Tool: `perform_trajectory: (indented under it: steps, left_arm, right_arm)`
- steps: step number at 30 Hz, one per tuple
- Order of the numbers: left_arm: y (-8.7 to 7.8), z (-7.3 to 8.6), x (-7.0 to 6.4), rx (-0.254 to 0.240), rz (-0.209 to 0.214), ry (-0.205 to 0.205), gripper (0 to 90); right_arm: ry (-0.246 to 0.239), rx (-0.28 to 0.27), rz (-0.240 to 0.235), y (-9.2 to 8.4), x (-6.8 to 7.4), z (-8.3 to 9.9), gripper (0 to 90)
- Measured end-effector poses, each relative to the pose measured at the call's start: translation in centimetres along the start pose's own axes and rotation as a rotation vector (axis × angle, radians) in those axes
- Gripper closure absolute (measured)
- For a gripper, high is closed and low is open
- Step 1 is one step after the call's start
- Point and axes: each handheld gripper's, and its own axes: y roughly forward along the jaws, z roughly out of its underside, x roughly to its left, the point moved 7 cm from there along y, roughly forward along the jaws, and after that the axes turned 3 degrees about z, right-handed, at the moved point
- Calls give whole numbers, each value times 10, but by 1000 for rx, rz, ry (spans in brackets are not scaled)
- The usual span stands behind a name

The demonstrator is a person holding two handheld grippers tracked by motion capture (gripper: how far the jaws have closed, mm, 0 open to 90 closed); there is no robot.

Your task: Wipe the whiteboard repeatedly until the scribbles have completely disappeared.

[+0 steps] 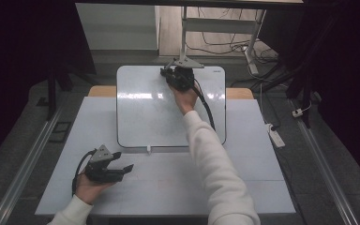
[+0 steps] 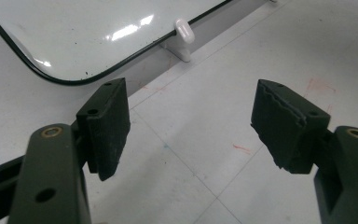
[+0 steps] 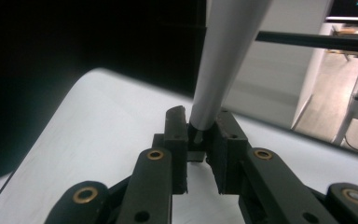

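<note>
White long sleeves (image 1: 215, 164) cover both forearms; each black gripper (image 1: 104, 168) carries brass-ringed screws, a grey three-cornered plate (image 1: 102, 153) and a trailing black cable (image 1: 206, 105)

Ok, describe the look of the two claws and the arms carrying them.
Both arms wear white long sleeves. The left claw is black, topped by a grey three-cornered plate, with a black cable looping by the wrist. Its arms are dark with brass-ringed pivots, ending in black block pads. The right claw matches: black body, grey plate, black cable along the sleeve.
</note>
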Motion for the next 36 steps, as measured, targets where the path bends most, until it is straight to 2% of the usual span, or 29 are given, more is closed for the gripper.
perform_trajectory:
  steps: [2,4,6,7,10,12,14,15,16,17,18,20,21,22,27,30,34,36]
  left_arm:
    - [0,0,0,1,-1,2,292]
    - [-1,0,0,0,-1,3,292]
    - [-2,0,-1,-3,-5,2,292]
    - [-2,0,-1,-4,-6,2,292]
    - [-3,1,0,-5,-8,-1,292]
    - [-3,1,1,-6,-10,-2,292]
    - [-2,1,0,-6,-11,-1,292]
    - [-2,1,0,-5,-12,2,292]
    - [-2,1,0,-3,-13,2,292]
    - [-2,1,0,-3,-16,2,292]
    - [-2,1,1,-4,-23,4,292]
    - [-2,0,1,-9,-31,1,292]
    - [-3,0,2,-9,-36,4,292]
    - [-3,0,2,-13,-43,4,292]
    - [-5,-1,3,-28,-61,-4,292]
    - [-6,-1,4,-30,-69,-4,292]
    - [-6,-1,4,-30,-81,-2,291]
    - [-6,-1,5,-32,-86,-3,291]
  right_arm:
    - [-26,32,-48,2,12,7,774]
    - [-42,43,-62,1,17,11,775]
    - [-7,42,-62,-2,11,9,774]
    - [-7,42,-62,-2,11,9,774]
    - [24,28,11,-15,-5,8,775]
    - [79,19,45,-33,-25,9,774]
    - [80,16,40,-47,-29,11,775]
    - [80,16,40,-47,-29,11,775]
    - [76,11,7,-67,-27,16,774]
    - [76,11,7,-67,-27,16,774]
    - [66,19,-28,-84,-22,23,774]
    - [66,28,-57,-100,-16,29,774]
    - [66,28,-57,-100,-16,29,774]
    - [74,35,-96,-117,-8,37,774]
    - [58,70,-175,-160,12,61,774]
    - [68,81,-196,-172,16,68,774]
    - [73,110,-227,-194,25,86,774]
    - [77,142,-248,-205,31,100,774]
